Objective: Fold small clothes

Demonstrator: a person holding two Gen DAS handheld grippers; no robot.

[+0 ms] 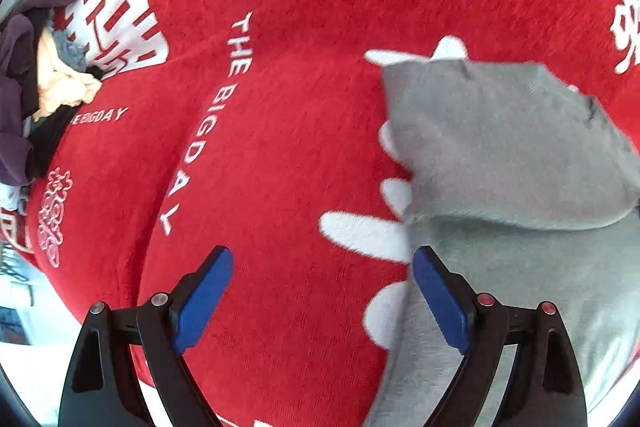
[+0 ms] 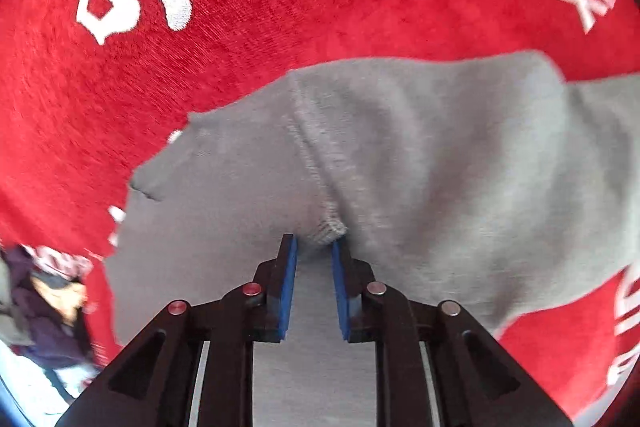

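Grey garment (image 2: 400,155) is lying on the red printed cloth (image 1: 304,107), its seamed edge bunching between the nearly closed pads of the right gripper (image 2: 314,251), which is pinching it. Beside its edge, the left gripper (image 1: 322,267) is hanging spread wide, holding nothing, while a pile of clothes (image 1: 36,75) is sitting well apart.

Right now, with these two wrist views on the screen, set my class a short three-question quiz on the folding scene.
1. True or false: the left tool is wide open over the red blanket and holds nothing.
2. What is the right tool gripping?
A. a purple sock
B. a stitched seam of the grey garment
C. the blanket's edge
3. Fill in: the pile of unfolded clothes lies at the far ____ of the left wrist view.

Key: 1 true; 2 B; 3 left.
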